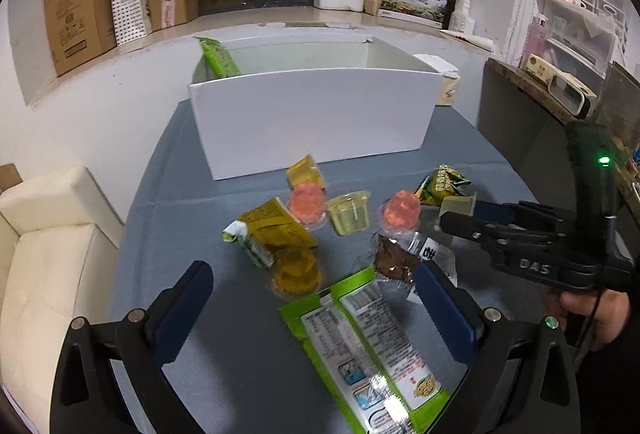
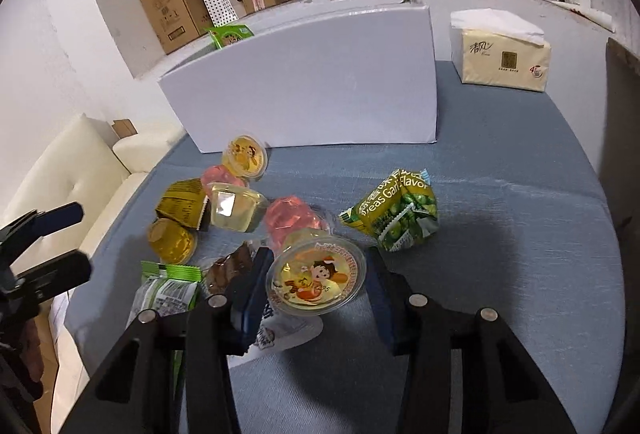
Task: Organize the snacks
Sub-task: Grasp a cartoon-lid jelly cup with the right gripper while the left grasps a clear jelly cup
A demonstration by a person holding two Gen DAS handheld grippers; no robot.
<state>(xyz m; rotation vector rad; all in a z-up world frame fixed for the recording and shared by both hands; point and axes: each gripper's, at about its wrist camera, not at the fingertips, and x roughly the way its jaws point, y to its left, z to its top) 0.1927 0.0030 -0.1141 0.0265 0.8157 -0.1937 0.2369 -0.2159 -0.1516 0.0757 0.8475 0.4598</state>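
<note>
jelly cup (image 2: 316, 276) between right gripper (image 2: 318, 298) jaws, lid toward camera

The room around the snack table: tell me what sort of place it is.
Probably a home living room. A cream sofa sits beside the table, cardboard boxes line the windowsill, and a tissue pack stands near the white box.
</note>
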